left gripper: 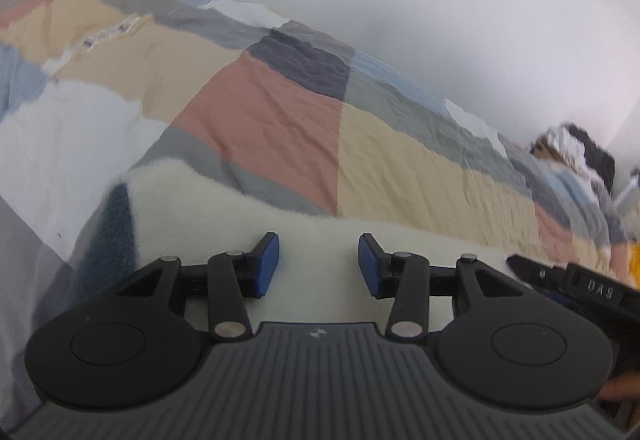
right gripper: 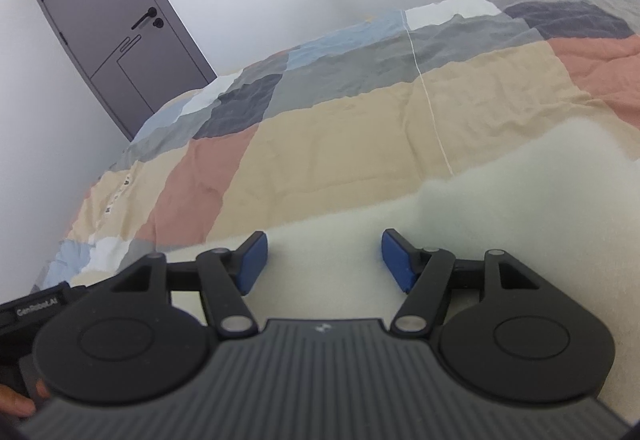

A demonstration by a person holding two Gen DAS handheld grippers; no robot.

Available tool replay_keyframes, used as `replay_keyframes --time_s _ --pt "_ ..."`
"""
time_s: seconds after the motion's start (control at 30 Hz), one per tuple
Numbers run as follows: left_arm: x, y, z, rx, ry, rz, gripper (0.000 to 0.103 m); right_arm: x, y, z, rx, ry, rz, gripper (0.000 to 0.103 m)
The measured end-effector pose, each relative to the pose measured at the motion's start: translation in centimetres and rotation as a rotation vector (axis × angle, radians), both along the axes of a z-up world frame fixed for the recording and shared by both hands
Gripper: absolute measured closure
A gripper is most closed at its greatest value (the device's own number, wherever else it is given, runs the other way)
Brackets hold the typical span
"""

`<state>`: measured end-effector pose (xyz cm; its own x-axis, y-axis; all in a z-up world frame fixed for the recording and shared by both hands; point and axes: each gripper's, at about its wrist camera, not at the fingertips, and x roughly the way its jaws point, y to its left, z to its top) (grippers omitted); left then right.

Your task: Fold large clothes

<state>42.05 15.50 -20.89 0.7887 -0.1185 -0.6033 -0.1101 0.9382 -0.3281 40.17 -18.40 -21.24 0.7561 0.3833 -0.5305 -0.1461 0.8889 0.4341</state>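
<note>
Both claws are hanging open and empty, the left claw (left gripper: 318, 264) and right claw (right gripper: 324, 260) side by side over the near edge of a cream fleece garment (left gripper: 320, 232) lying on the bed (left gripper: 420, 159). It is stretching sideways along that edge. Judging by this, folding is barely underway; beyond, the door (right gripper: 104, 23) is standing closed.
</note>
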Motion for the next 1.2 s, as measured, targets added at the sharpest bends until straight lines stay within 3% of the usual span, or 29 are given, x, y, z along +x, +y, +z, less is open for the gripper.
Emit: replay_keyframes --time_s 0.23,0.57,0.67,0.77,0.9,1.2 --pt "-3.5 -1.8 1.7 0.119 -0.024 -0.047 0.047 -2.4 0.6 1.2 -0.077 -0.023 -0.01 0.038" --pt "-7.4 -3.8 2.3 0.219 -0.042 -0.083 0.046 -7.4 1.4 3.1 -0.229 -0.107 0.046 0.037" --pt "-7.3 -4.0 2.3 0.236 -0.032 -0.089 0.046 -7.3 1.7 2.7 -0.243 -0.086 0.079 0.037" --pt "-6.8 -4.0 1.7 0.232 -0.007 -0.098 0.045 -6.6 1.9 2.1 -0.24 -0.065 0.091 0.034" --pt "-5.7 -3.0 0.9 0.159 0.029 -0.085 0.042 -5.4 2.2 1.2 -0.23 -0.045 0.1 0.029" --pt "-5.5 -2.4 0.9 0.092 0.025 -0.064 0.038 -4.5 2.8 0.6 -0.237 -0.051 0.101 0.024"
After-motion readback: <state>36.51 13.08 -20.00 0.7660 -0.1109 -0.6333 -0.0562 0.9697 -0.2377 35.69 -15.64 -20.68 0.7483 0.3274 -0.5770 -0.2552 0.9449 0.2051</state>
